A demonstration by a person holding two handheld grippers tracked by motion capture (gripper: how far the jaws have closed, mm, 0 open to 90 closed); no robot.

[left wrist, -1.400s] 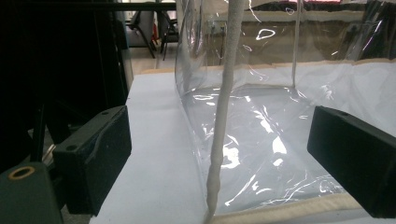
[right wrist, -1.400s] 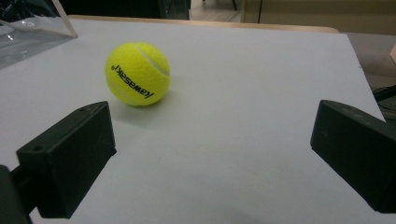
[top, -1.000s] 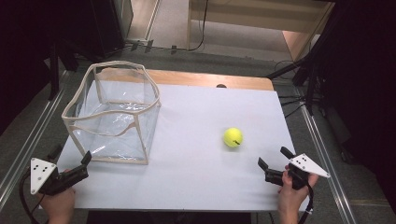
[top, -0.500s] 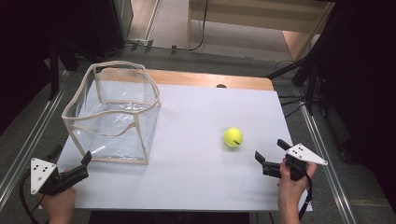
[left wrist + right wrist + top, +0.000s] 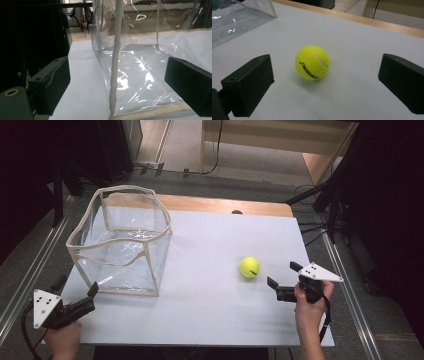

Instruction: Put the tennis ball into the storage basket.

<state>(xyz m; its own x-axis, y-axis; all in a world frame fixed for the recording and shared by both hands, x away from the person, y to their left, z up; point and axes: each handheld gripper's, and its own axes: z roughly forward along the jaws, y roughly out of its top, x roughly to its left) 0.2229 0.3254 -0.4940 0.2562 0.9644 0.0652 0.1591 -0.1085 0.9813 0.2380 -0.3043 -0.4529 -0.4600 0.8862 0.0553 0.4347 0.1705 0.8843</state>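
A yellow tennis ball [image 5: 249, 267] lies on the white table [image 5: 215, 245], right of centre. My right gripper [image 5: 283, 276] is open just to the ball's right, its jaws pointing at it. In the right gripper view the ball [image 5: 312, 62] sits between and a little beyond the open jaws of the right gripper [image 5: 325, 82], untouched. A clear plastic box with cream edging [image 5: 120, 240] stands at the table's left. My left gripper [image 5: 76, 287] is open near the box's front left corner. In the left gripper view the box's corner seam [image 5: 115, 57] rises between the wide-apart jaws.
A wooden strip [image 5: 220, 205] runs along the table's far edge. Metal rails [image 5: 30, 270] flank the table on both sides. Cables and dark stands [image 5: 325, 205] lie beyond the right side. The white table surface between box and ball is bare.
My right gripper has moved up and left toward the ball, closing the distance. The left gripper, the box and the ball have stayed in place.
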